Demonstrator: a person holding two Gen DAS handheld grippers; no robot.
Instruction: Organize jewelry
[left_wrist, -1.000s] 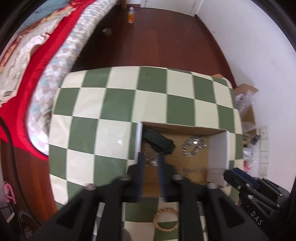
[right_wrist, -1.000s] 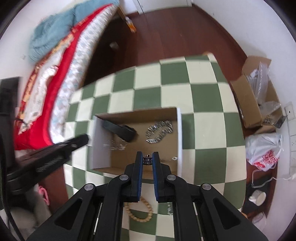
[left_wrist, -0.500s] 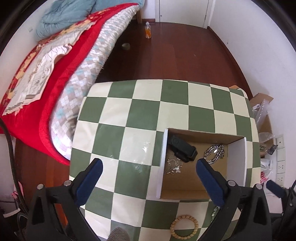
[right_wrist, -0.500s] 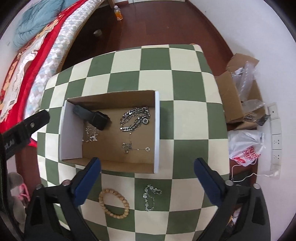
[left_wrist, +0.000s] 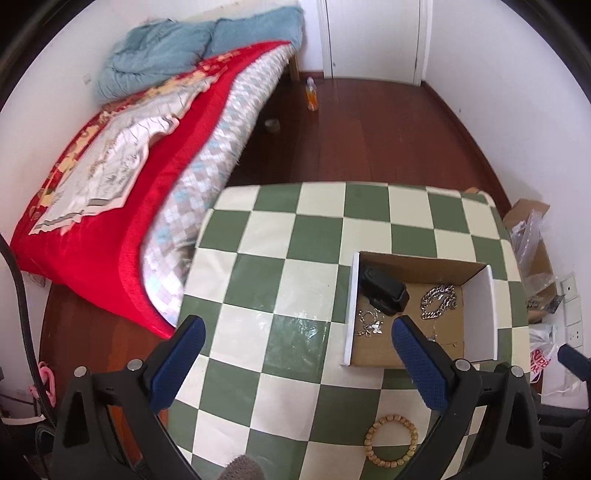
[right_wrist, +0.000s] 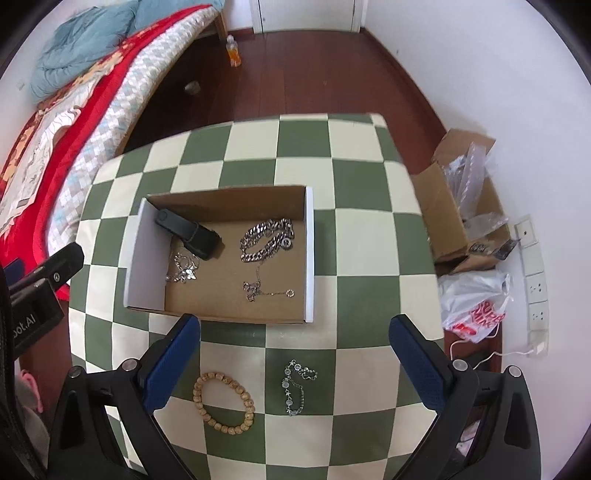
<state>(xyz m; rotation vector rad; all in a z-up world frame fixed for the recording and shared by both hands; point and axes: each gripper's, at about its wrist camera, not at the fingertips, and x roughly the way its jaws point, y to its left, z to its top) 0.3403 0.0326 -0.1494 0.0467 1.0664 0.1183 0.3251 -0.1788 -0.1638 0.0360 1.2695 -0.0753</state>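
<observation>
Both claws have just been opening and now stand spread wide with nothing between their jaws. A second ago each was pinched nearly shut down inside the box; now both hang above the table. The right gripper, with blue textured pads on black plastic arms, hovers over the near table edge. The left gripper, of the same build, hangs over the table's left part.

Just below the right claw lie a round tan wooden bead bracelet and, right of it, a thin silver link bracelet, both on the glossy green-and-cream checked tablecloth.

Farther off sits the shallow brown cardboard box with white outer walls. Inside it lie a black rectangular case at far left, a chunky silver curb chain, a fine silver necklace near it, and a small silver butterfly chain at left.

Left of the table stands a bed with a red quilt.
</observation>
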